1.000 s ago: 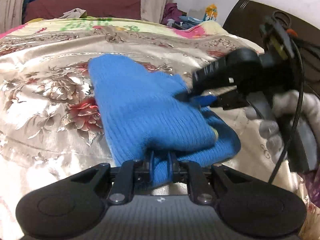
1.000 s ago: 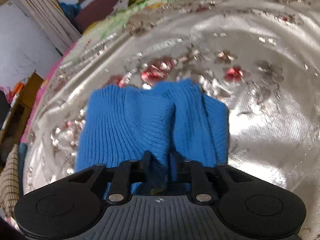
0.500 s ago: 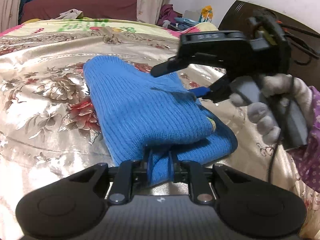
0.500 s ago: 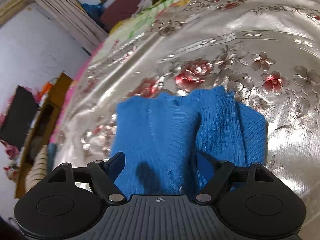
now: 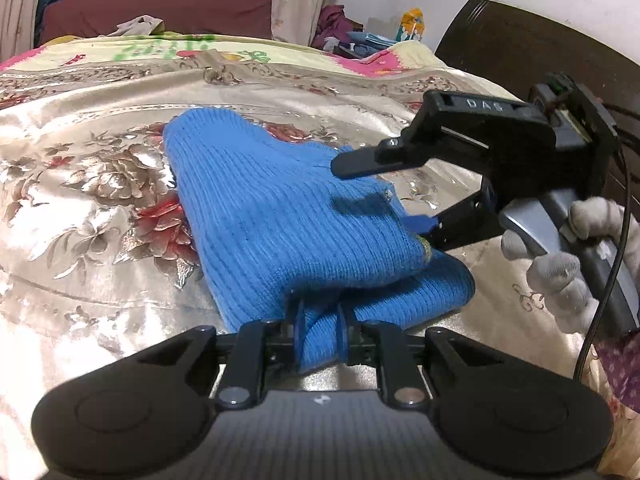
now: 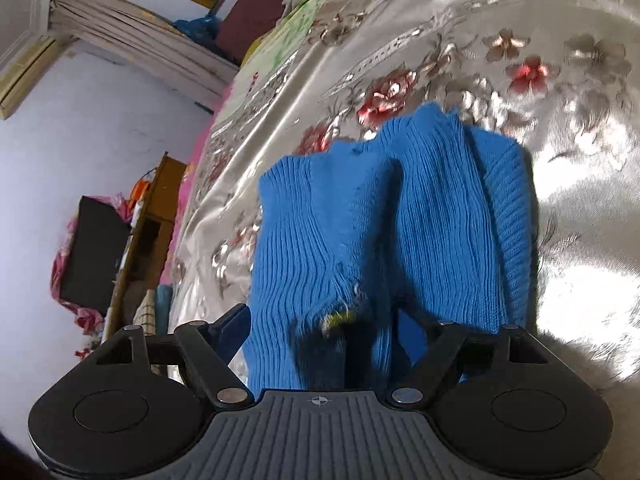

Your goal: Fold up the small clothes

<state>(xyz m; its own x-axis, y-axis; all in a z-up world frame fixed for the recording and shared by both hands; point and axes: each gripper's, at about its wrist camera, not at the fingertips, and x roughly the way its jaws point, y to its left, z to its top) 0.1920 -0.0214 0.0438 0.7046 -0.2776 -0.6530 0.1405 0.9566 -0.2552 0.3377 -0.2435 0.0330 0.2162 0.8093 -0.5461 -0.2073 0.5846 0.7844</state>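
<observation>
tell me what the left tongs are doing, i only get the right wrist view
observer: The left tongs are shut on a bunched fold at the near edge of the blue sweater.
operator: is my right one off the cloth
observer: Seen side-on, the right tongs have just been opening. The sweater's edge lies between them, and the upper finger hovers above the knit without pressing it.
operator: whats past my hand
observer: A dark headboard stands beyond the gloved hand that holds the right tongs.
</observation>
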